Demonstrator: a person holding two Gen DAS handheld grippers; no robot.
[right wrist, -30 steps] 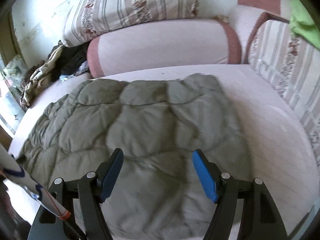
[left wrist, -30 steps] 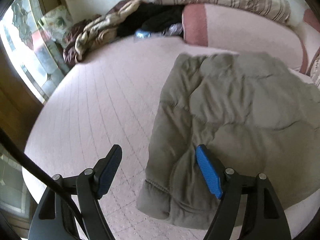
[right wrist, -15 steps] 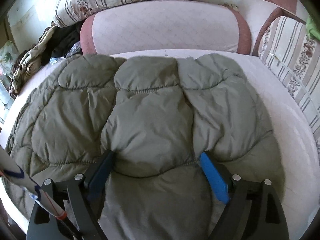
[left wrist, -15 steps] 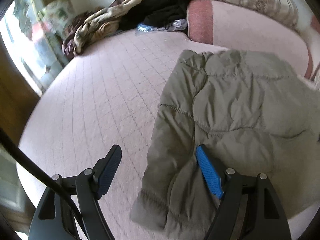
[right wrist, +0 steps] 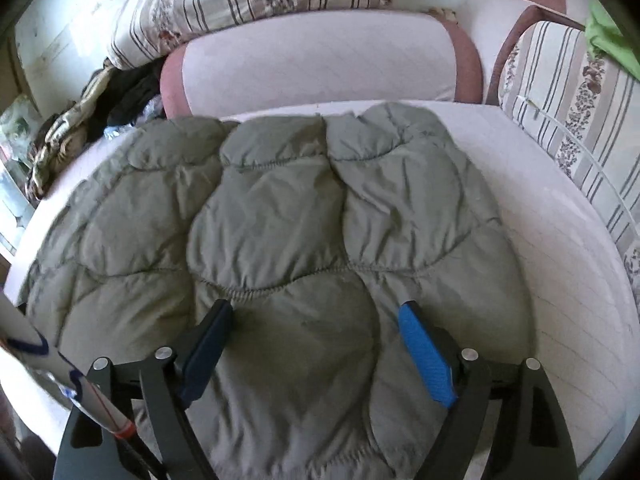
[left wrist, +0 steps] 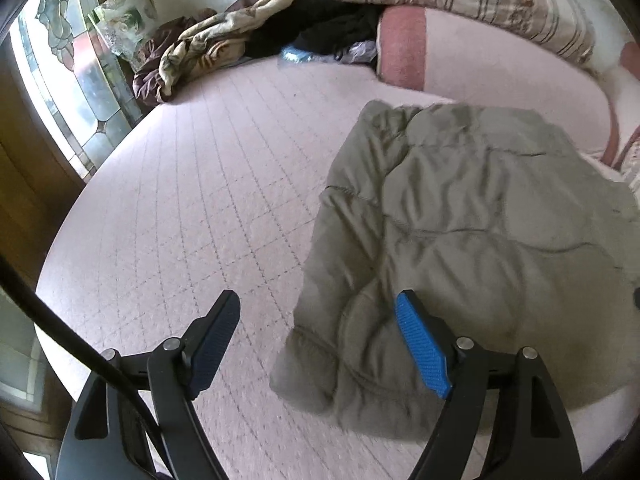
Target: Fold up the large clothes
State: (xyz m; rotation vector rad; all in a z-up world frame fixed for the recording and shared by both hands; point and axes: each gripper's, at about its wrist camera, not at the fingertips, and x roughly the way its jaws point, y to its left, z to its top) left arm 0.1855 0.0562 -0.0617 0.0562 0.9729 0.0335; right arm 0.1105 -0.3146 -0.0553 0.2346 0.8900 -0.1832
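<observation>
An olive-green quilted jacket (left wrist: 460, 232) lies folded and flat on the pale pink quilted bed (left wrist: 192, 208). It also fills the right wrist view (right wrist: 280, 232). My left gripper (left wrist: 318, 340) is open and empty, just above the jacket's near left corner, its right finger over the fabric. My right gripper (right wrist: 316, 344) is open and empty, low over the jacket's near middle, with both fingertips close to the fabric.
A heap of brown, beige and black clothes (left wrist: 248, 44) lies at the bed's far left by a stained-glass window (left wrist: 60, 92). Pink bolsters (right wrist: 320, 68) and striped floral cushions (right wrist: 576, 112) line the back and right. The bed's edge (left wrist: 52, 312) curves close at left.
The right gripper dropped close over the jacket, then eased back slightly. The left gripper swayed forward and back over the jacket's left corner. Both stayed open.
</observation>
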